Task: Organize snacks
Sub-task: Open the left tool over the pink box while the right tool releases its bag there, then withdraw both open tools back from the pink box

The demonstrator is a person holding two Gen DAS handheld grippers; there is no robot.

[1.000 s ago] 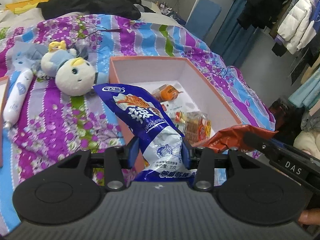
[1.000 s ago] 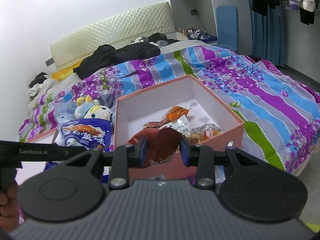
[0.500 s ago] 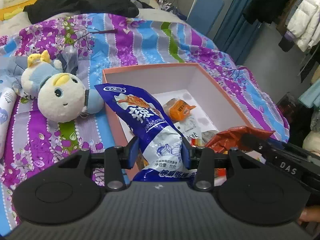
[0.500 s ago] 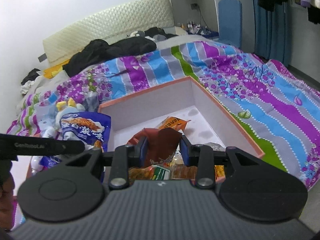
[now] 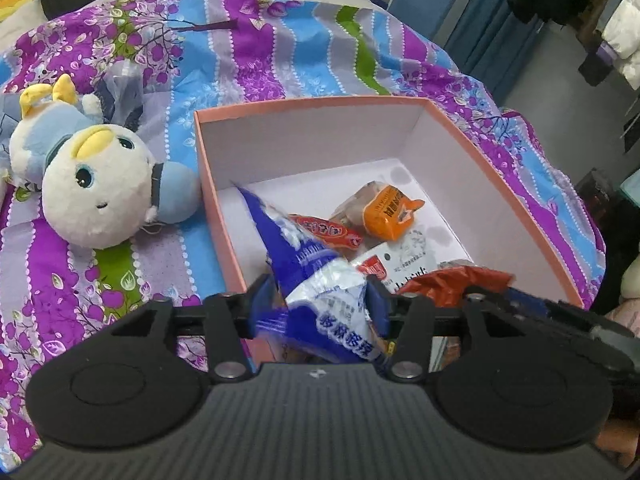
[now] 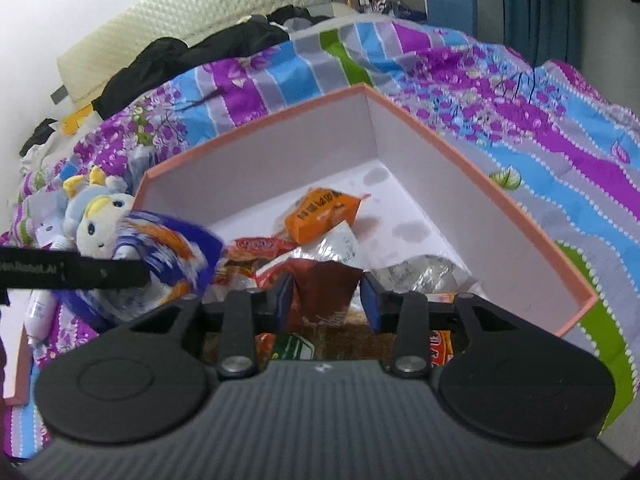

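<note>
A pink box (image 5: 312, 103) lies open on the bed with several snack packets in it, among them an orange one (image 5: 390, 212). My left gripper (image 5: 318, 304) hangs over the box's near left corner. Its jaws are opening, and the blue-and-white packet (image 5: 304, 264) between them is blurred and slipping down, clear of the left pad. My right gripper (image 6: 326, 296) is over the box's near side. Its jaws are opening too, while the red-brown packet (image 6: 324, 284) still stands upright between the pads and touches them. The blue packet (image 6: 176, 252) also shows at the left in the right wrist view.
A white and blue plush toy (image 5: 96, 184) lies on the striped bedspread just left of the box. A white tube (image 6: 38, 312) and a pink lid edge (image 6: 22, 360) are further left. Dark clothes are piled at the head of the bed.
Both grippers have come forward and down over the box. The left jaws have spread and the blue packet has tipped and started to drop. The right jaws have widened slightly around the red-brown packet.
</note>
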